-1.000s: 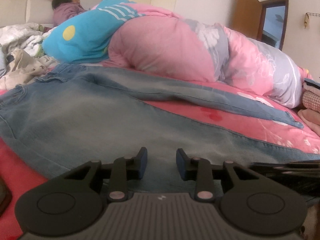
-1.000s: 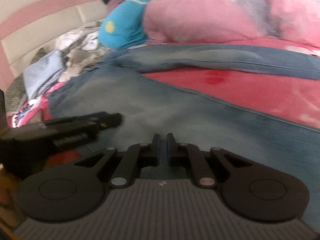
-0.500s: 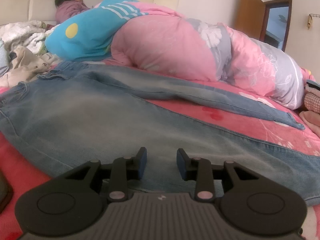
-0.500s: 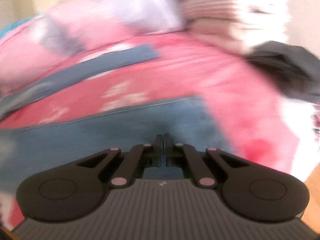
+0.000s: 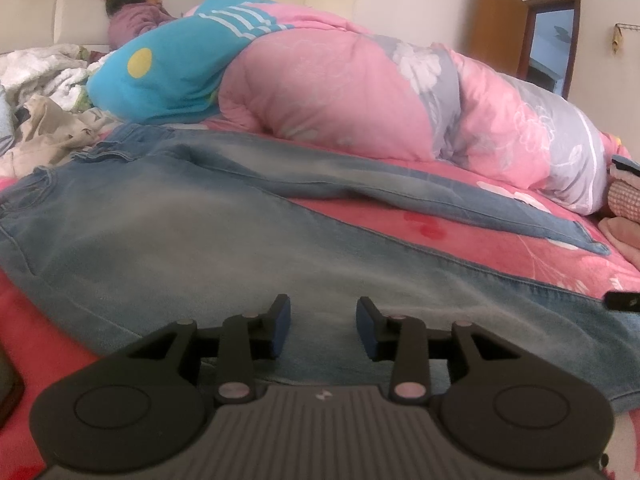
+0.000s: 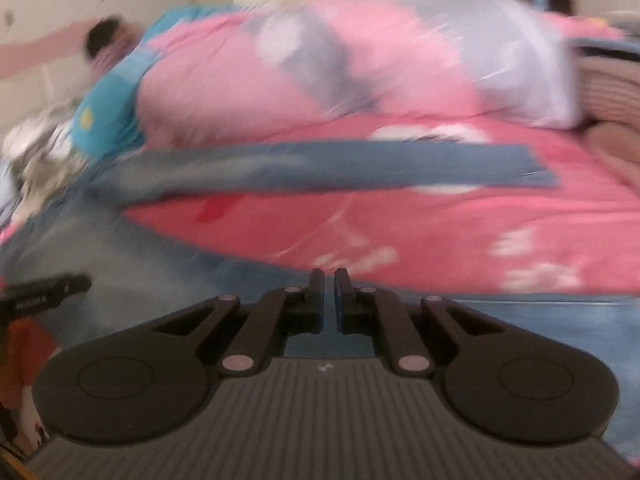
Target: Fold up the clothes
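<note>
Faded blue jeans (image 5: 200, 240) lie spread flat on the red-pink bed sheet (image 5: 500, 248), waist to the left and legs apart running right. My left gripper (image 5: 322, 324) hovers low over the near leg, its jaws opening with nothing between the blue pads. In the blurred right wrist view, my right gripper (image 6: 329, 296) sits over the near leg's edge. Its jaws show only a thin slit, just starting to part, and they hold nothing. The far leg (image 6: 360, 168) stretches across behind it. The right gripper's tip (image 5: 622, 300) pokes into the left wrist view.
A rolled pink and grey quilt (image 5: 340, 92) and a blue pillow (image 5: 172, 76) lie behind the jeans. A person (image 5: 136, 12) rests by the headboard. Loose clothes (image 5: 48, 120) are piled at the left, folded ones (image 5: 624, 196) at the right. A brown door (image 5: 500, 32) stands beyond.
The right gripper swung right toward the leg ends, then back left, blurring its view. Its tip left the left wrist view and reappeared at the right edge. The left gripper's jaws widened slightly.
</note>
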`<action>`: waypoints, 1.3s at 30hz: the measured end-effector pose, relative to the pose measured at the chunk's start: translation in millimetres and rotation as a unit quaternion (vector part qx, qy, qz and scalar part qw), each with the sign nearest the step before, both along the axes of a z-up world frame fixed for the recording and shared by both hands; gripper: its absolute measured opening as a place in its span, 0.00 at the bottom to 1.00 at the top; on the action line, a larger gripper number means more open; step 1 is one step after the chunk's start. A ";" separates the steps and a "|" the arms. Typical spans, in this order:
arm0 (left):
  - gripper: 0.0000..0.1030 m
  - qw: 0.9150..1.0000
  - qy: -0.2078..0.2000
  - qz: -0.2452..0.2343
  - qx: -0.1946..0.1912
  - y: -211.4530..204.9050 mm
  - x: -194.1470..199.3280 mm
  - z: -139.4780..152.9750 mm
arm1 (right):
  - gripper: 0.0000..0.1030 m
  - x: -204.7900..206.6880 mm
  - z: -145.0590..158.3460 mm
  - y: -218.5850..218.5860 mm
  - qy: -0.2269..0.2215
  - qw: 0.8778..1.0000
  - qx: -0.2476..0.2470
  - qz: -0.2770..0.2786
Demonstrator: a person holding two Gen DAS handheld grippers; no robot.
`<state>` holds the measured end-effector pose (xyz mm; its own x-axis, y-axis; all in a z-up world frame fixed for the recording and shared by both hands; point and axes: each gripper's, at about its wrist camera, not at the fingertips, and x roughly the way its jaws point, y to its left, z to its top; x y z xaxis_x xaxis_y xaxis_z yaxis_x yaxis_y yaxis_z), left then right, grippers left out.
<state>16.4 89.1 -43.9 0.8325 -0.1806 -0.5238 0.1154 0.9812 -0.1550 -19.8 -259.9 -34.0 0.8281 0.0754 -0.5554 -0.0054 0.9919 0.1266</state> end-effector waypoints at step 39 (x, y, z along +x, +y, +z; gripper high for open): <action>0.41 1.000 0.000 -0.001 -0.022 6.9 -5.6 0.3 | 0.27 -133.1 -27.5 59.7 -0.044 0.997 -0.026 0.060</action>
